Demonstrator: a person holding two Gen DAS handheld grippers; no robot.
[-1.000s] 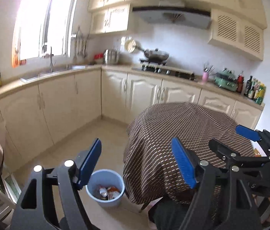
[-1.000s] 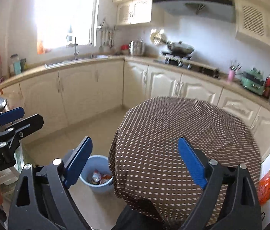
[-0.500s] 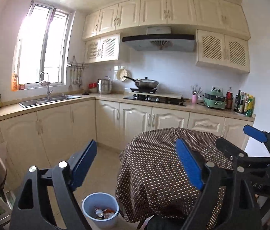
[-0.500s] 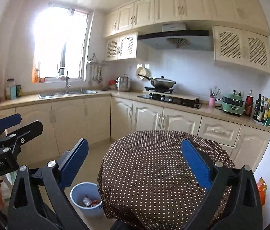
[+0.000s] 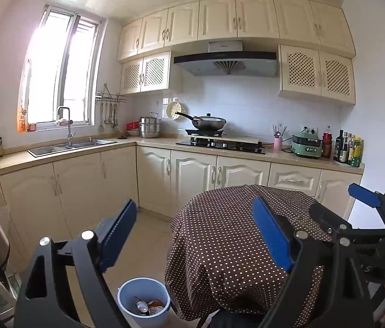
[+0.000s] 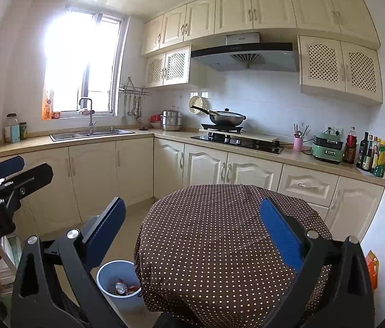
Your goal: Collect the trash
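Cream kitchen cabinets (image 5: 88, 191) frame your left gripper (image 5: 195, 235), jaws wide and empty, above the blue trash bin (image 5: 144, 300) beside the dotted table (image 5: 233, 246). From the right wrist, your right gripper (image 6: 192, 235) also gapes empty.

Table cloth (image 6: 219, 232) is dark brown with a regular white polka-dot pattern; bin (image 6: 118, 299) beside it is light blue with red and silver trash (image 6: 124, 288) inside. Both grippers have black frames with blue pads (image 5: 273, 235), cabinets (image 5: 192, 175) are cream. On the counter: a mint-green appliance (image 6: 326, 147) and a pink utensil cup (image 6: 298, 144).
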